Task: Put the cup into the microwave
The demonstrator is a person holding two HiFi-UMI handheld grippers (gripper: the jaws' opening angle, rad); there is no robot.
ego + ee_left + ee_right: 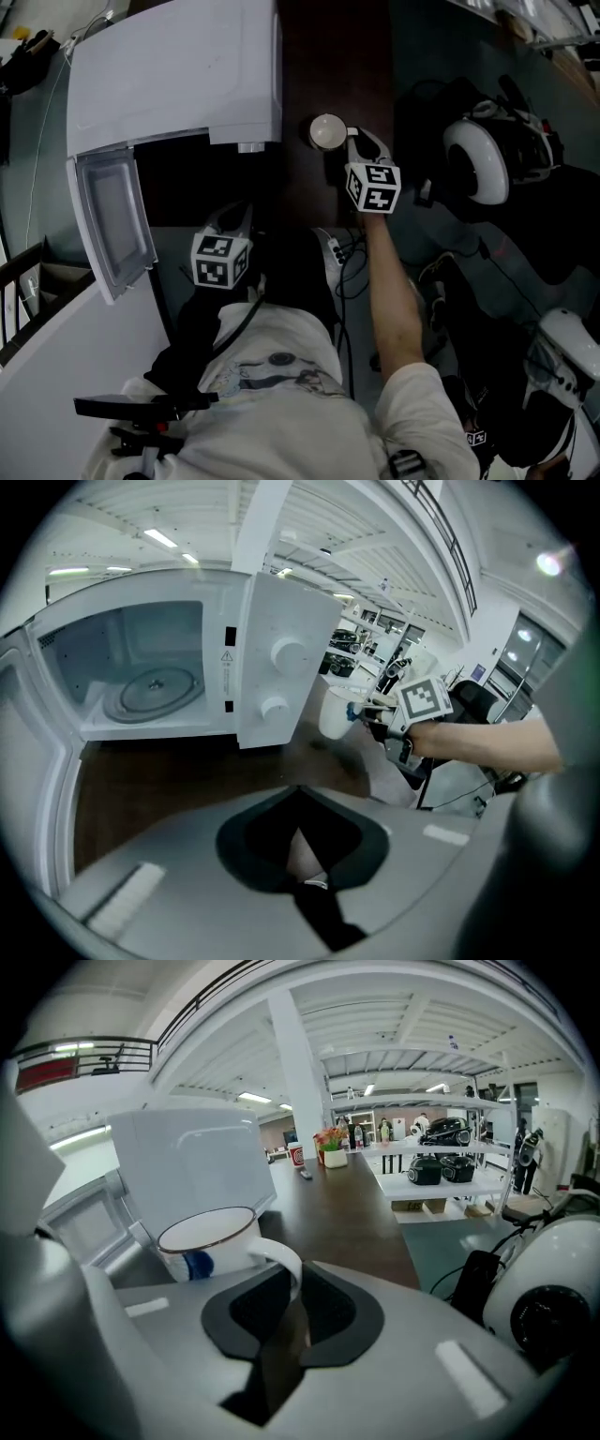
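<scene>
One white, dark-rimmed enamel cup (206, 1241), handle clamped in the right gripper (286, 1288), beside one open-doored white microwave (178, 66) on the brown counter (347, 1213); left gripper (300, 855) closed, empty

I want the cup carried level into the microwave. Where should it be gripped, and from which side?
By its handle, the loop jutting from the cup away from the microwave: come from that side, as the right gripper does, fingers pinching the loop.
</scene>
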